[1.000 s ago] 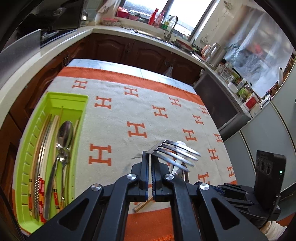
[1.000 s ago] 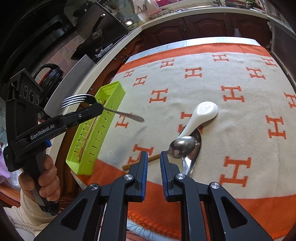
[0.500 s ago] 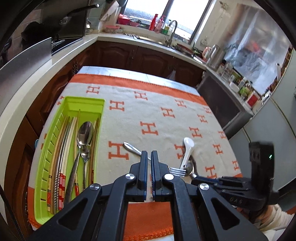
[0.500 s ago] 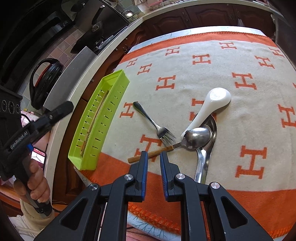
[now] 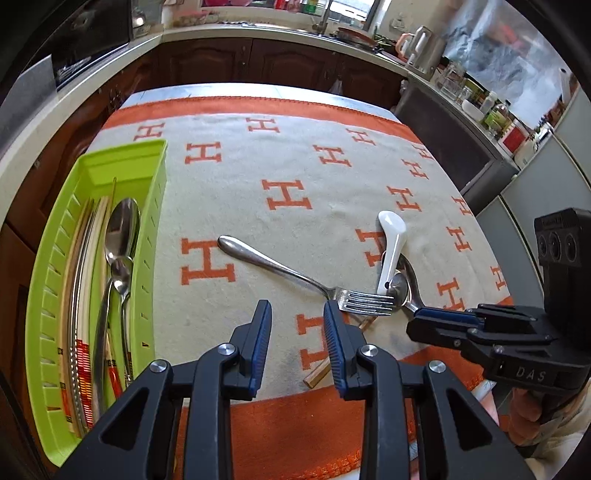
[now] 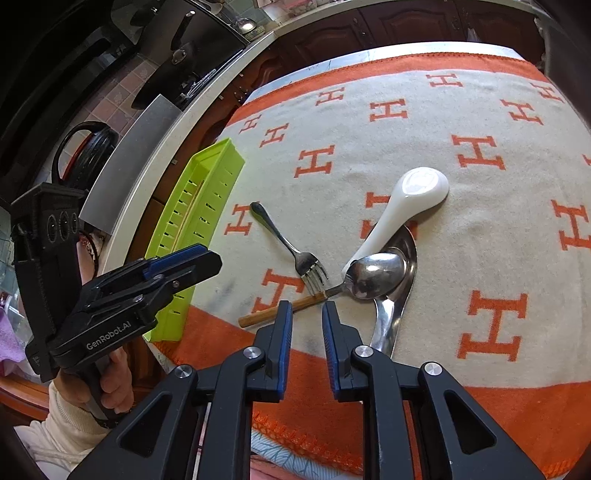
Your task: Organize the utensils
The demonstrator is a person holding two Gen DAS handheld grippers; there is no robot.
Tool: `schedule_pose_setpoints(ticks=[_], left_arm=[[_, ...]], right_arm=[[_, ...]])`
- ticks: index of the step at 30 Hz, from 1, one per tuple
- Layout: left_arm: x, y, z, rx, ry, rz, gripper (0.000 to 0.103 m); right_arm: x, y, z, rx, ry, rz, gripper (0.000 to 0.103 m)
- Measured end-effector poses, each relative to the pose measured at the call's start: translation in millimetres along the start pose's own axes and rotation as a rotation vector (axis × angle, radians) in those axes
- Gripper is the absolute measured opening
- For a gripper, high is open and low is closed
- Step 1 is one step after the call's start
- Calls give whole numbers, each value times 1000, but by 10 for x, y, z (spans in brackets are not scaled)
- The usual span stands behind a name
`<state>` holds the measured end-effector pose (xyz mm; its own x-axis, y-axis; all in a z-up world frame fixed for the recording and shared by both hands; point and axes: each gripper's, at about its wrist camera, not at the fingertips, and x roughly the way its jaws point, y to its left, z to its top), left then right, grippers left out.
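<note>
A steel fork (image 5: 295, 275) (image 6: 291, 251) lies on the cloth, tines toward the spoon pile. A white ceramic spoon (image 5: 391, 247) (image 6: 402, 206), a wooden-handled spoon (image 6: 373, 275) and a large steel spoon (image 6: 391, 291) lie together to its right. The green tray (image 5: 157, 192) (image 6: 201, 221) at the left holds spoons (image 5: 120, 236) and chopsticks. My left gripper (image 5: 297, 317) is open and empty, just short of the fork. My right gripper (image 6: 306, 314) is open and empty above the wooden handle (image 6: 273, 312).
An orange-and-cream cloth (image 5: 295, 173) covers the table; its near edge (image 6: 314, 439) is close below the grippers. Kitchen counters (image 5: 258, 31) and dark cabinets surround the table. The right gripper also shows in the left wrist view (image 5: 443, 321).
The left gripper held the fork in the air, then let it go onto the cloth. Its jaws have now opened. The right gripper stayed open near the wooden handle.
</note>
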<state>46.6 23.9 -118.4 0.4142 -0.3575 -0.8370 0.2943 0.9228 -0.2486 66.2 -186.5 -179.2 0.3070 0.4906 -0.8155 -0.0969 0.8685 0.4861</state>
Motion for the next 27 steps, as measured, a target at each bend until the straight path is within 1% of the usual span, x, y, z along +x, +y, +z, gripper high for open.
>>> schedule_pose_setpoints(ticks=[5,9,15,17,19,21,23,27], left_arm=[[27,92,-32,-53,10,-14,31],[28,153,-69,-84,12,-26,33],[42,170,-103,-90,16,-38,35],[42,168,-107,-94,14,-41,36],[39,163,-114,-98,12,-43,36],[34,169,-119,-104,9,-45,36],[25,183,-128,-112,8,-47,36],[-48,221,-110,-136,-6,-40,36]], right_arm=[[201,34,11,-1,34,14,21],[293,3,67,41,15,27,21],[437,-168,197,169,17,55,21],[480,-235,239,226,9,79,21],[527,-305,277,286,1,83,21],[564,-344,294,313,-3,96,17],[610,-340,308,311,10,82,8],[572,-269,320,266,-11,72,3]])
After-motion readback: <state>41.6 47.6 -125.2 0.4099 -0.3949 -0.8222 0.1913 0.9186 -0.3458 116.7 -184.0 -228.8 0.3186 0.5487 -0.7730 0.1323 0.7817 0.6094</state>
